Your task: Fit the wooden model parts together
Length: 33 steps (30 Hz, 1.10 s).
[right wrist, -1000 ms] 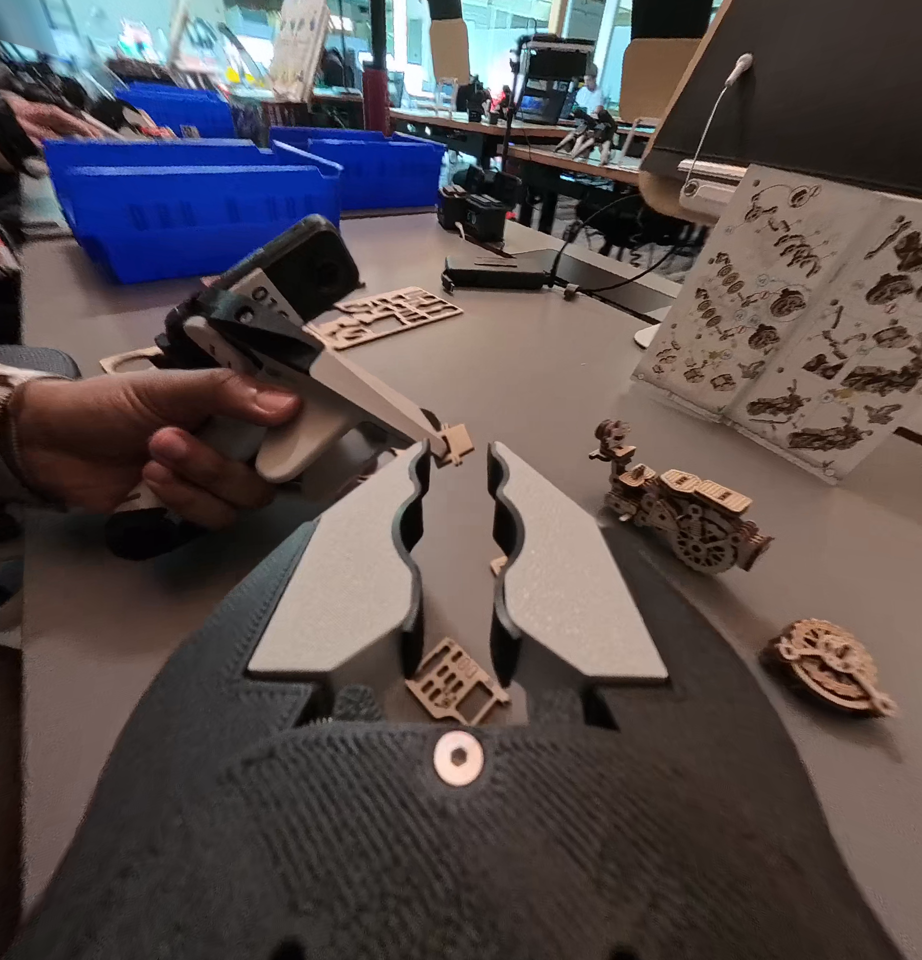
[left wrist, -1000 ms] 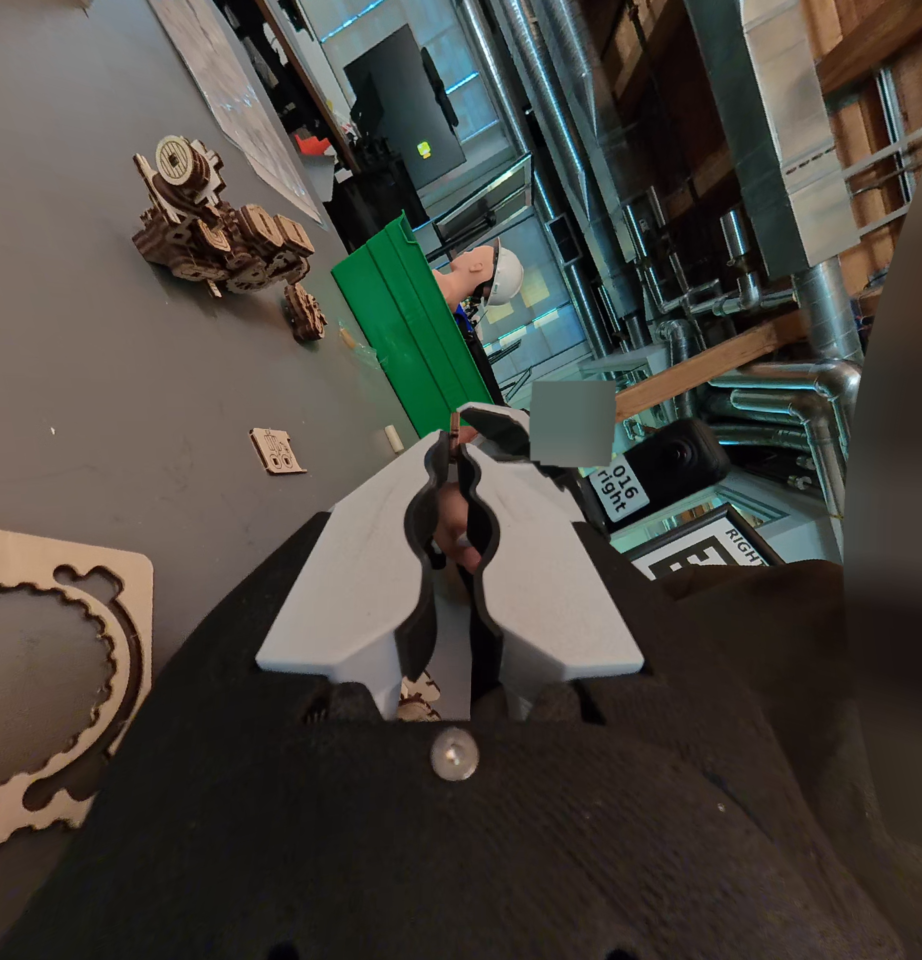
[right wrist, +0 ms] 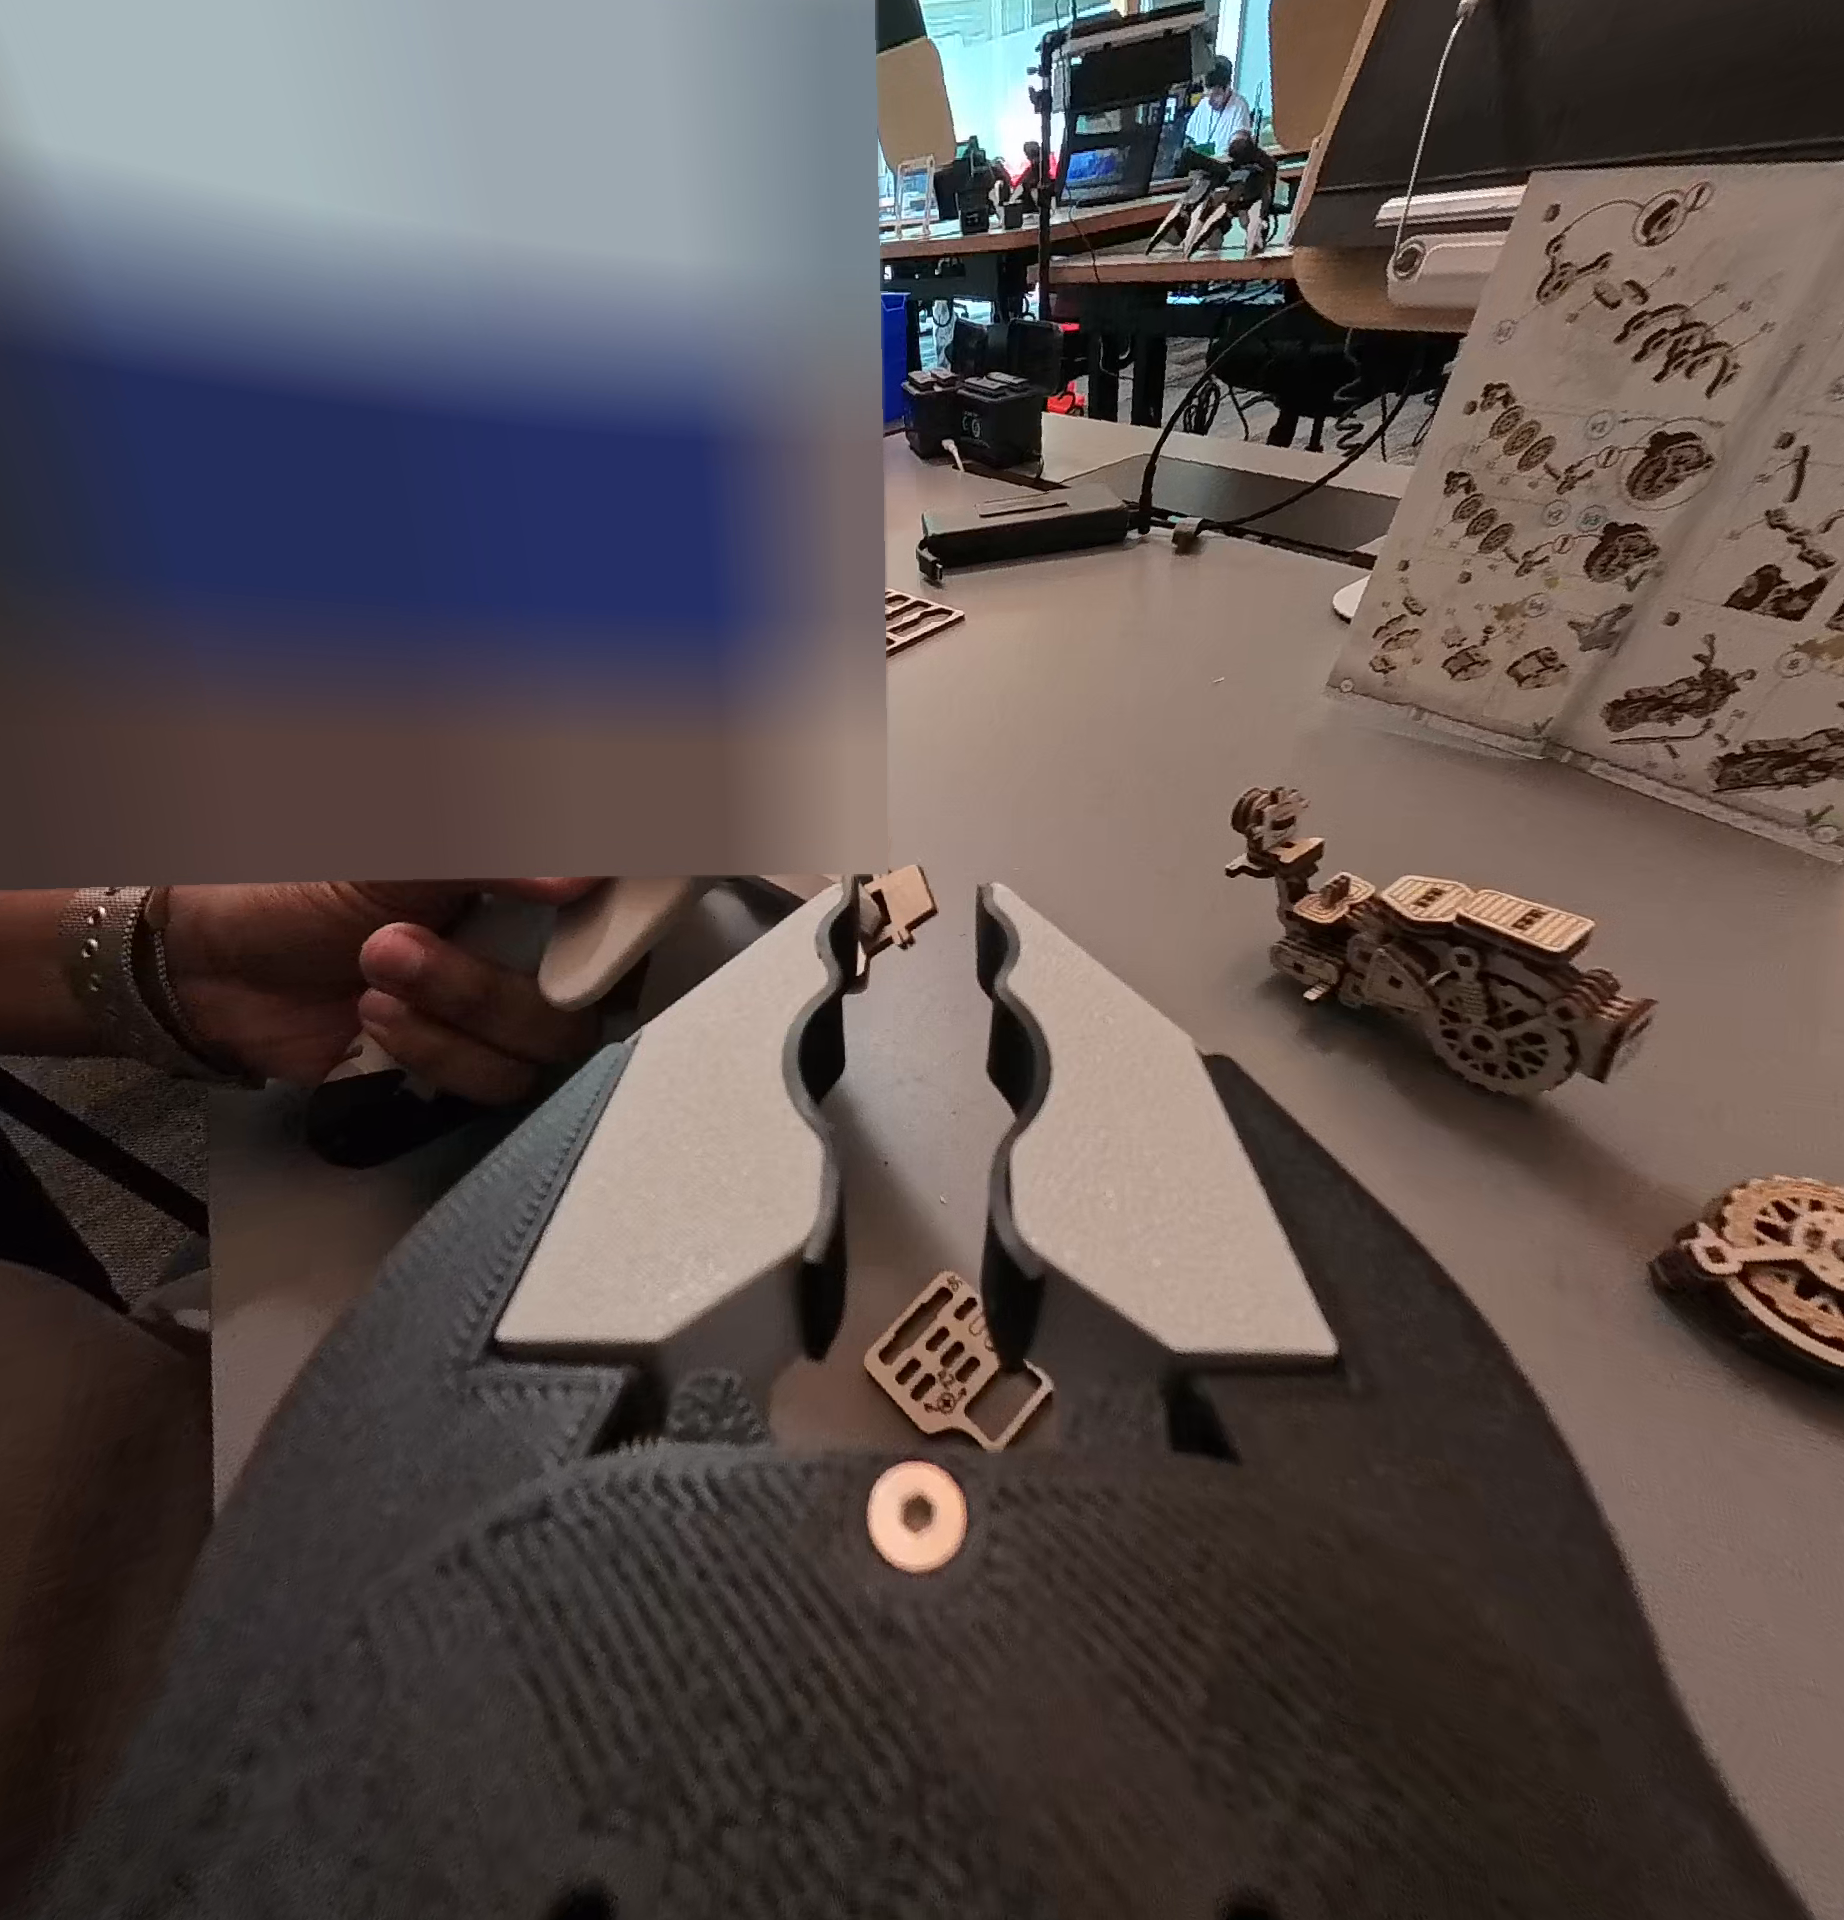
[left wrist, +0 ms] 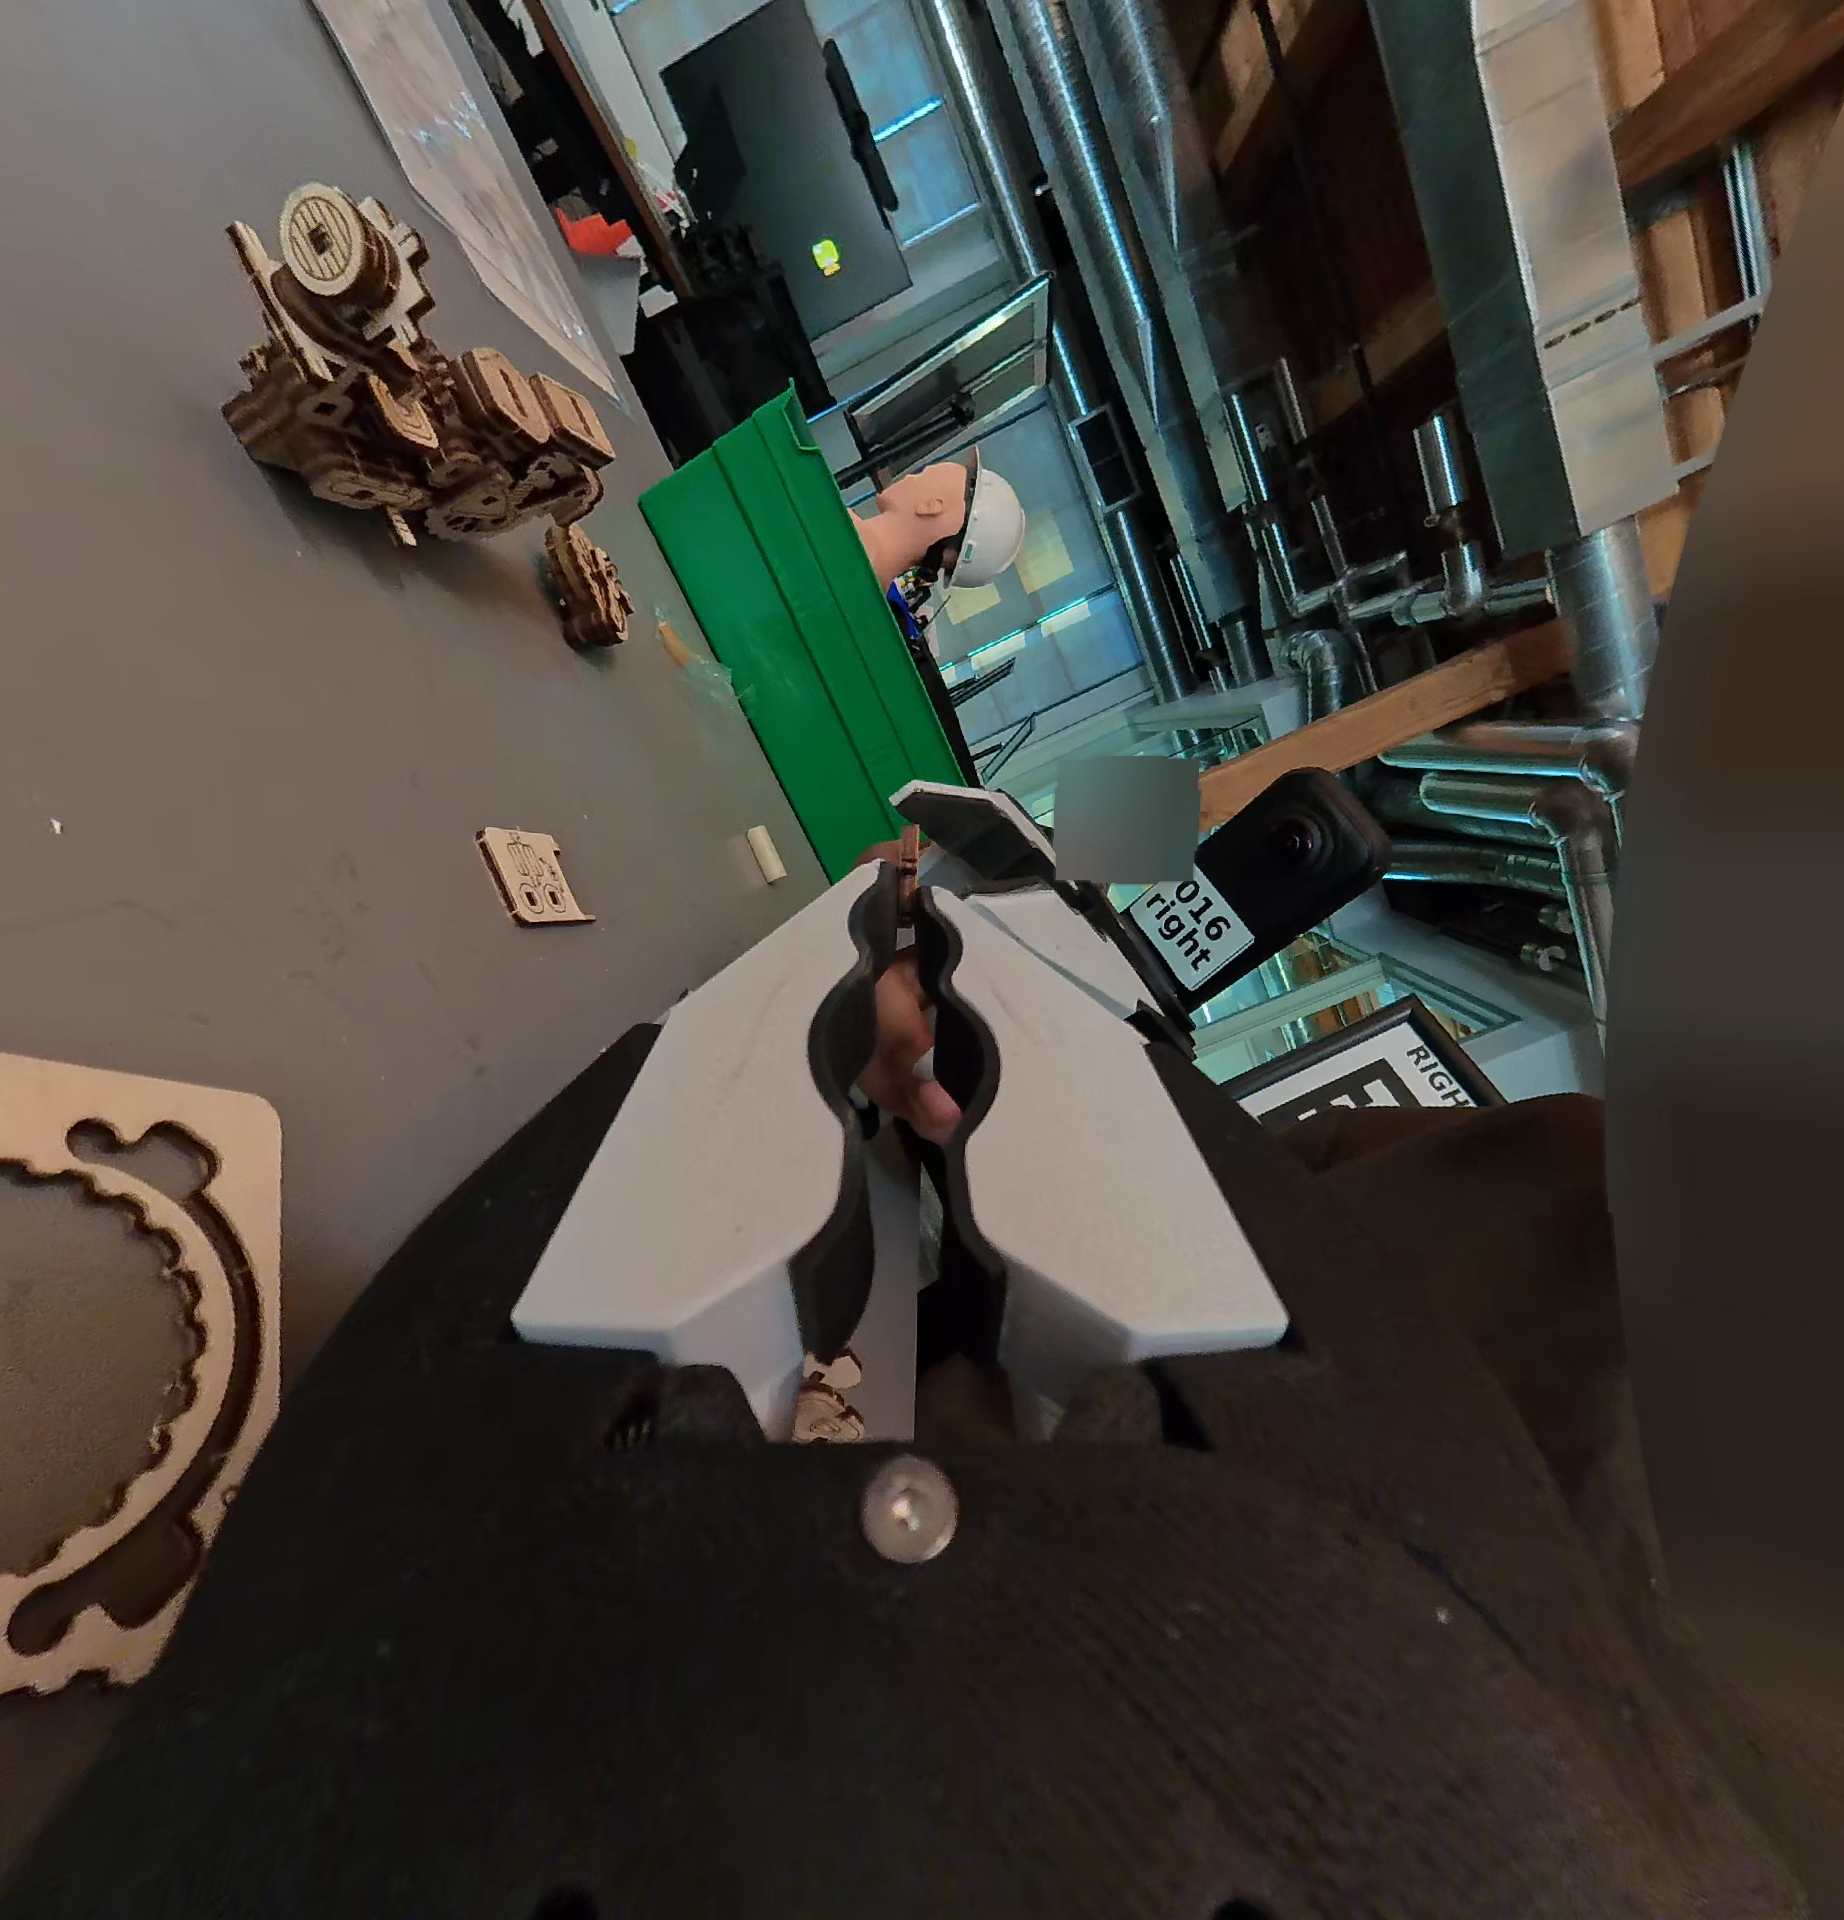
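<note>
— Two grippers, so what is each one doing?
— In the left wrist view, the left gripper (left wrist: 910, 902) has its fingers pressed together on a thin wooden piece (left wrist: 907, 868), seen edge-on and poking out past the tips. The right gripper (left wrist: 985, 836) sits just beyond it, almost touching.

— And from the other side?
— The right gripper (right wrist: 913, 914) has its fingers spread apart with nothing between them. The small wooden piece (right wrist: 900, 902) hangs just in front of its left fingertip, and a hand (right wrist: 378, 987) with a bracelet holds the left gripper's handle at the left edge; most of that gripper is under a blurred patch.

— Where are the other model parts?
— A flat slotted part (right wrist: 954, 1366) lies on the grey table (right wrist: 1157, 790), showing low between the right gripper's fingers. To the right stands the wooden motorcycle (right wrist: 1437, 966), upright on its wheels, and nearer the edge a round wooden wheel assembly (right wrist: 1791, 1268) lies well apart from it.

— Anything further out?
— An instruction sheet (right wrist: 1645, 499) leans tilted behind the motorcycle. In the left wrist view a cut-out plywood sheet (left wrist: 97, 1340) lies at the near left, a small flat part (left wrist: 531, 875) sits on the table, and a green bin (left wrist: 793, 623) stands behind.
</note>
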### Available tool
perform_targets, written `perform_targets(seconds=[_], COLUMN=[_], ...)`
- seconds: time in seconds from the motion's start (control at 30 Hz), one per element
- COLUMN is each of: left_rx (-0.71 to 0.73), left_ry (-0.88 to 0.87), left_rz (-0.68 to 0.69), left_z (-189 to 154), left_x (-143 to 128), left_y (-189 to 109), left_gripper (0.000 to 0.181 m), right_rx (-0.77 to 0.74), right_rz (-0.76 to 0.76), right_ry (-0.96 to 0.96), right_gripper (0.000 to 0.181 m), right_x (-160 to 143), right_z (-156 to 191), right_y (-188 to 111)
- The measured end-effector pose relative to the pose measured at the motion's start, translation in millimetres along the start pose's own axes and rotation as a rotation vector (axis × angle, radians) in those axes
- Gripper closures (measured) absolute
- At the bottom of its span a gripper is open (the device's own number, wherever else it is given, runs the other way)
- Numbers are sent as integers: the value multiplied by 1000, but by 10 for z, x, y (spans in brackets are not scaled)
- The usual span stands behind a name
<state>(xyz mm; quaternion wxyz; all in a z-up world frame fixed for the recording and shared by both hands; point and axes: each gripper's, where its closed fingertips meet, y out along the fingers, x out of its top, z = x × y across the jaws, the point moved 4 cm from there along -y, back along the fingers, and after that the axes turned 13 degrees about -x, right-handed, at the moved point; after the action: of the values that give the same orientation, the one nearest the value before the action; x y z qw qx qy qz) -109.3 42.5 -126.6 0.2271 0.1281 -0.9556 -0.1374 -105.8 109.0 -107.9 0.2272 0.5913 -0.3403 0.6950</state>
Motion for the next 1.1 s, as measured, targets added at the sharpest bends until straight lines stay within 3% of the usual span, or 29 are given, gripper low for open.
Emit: perform_targets(seconds=[0.03,1.1], left_rx=[0,1], left_ry=[-1,-3], left_rz=[-1,-2], left_z=[1,2], left_x=[1,3], left_y=[0,-4], left_gripper=[181,181], right_rx=[0,0], right_rz=[0,5], right_ry=[1,-3], right_gripper=[161,161], right_x=[1,-9], right_z=[-2,6], right_y=[0,3])
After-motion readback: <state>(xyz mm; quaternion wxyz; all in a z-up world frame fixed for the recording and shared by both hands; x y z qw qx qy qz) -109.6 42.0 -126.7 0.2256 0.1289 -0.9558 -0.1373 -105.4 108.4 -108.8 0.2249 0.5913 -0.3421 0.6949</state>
